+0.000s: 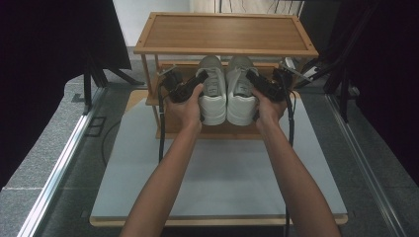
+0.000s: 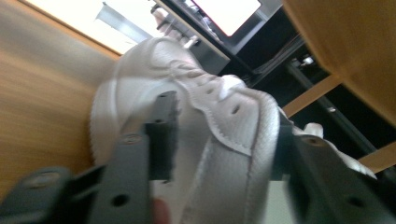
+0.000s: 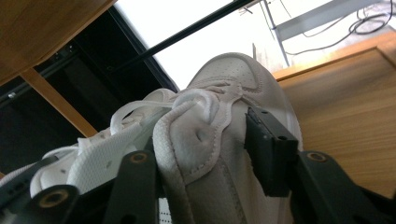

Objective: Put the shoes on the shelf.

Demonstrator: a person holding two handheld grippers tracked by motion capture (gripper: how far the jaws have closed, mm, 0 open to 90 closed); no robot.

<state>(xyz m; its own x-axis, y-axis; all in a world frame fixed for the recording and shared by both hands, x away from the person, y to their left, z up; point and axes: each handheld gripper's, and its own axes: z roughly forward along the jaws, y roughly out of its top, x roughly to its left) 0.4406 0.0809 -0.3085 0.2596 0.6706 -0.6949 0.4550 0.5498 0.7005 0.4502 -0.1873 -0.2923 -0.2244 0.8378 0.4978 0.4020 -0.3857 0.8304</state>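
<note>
Shoes point(image 1: 227, 91) on wooden rack point(image 1: 225, 34) shelf; left claw point(image 2: 219, 154), right claw point(image 3: 205, 172) seemingly apart.

Shoe rack point(image 1: 225, 33): pale wood, visible grain, smooth satin finish. Two white sneakers point(image 1: 226, 91) on shelf under rack top: matt leather-like upper, perforated toe, stitched seams, woven cloth laces. Gripper fingers point(image 3: 268, 149) against sneaker collar: black matt plastic, metal rivets seen. Surface point(image 1: 232, 170) in front of rack: pale grey, smooth, matt, wood edging.
</note>
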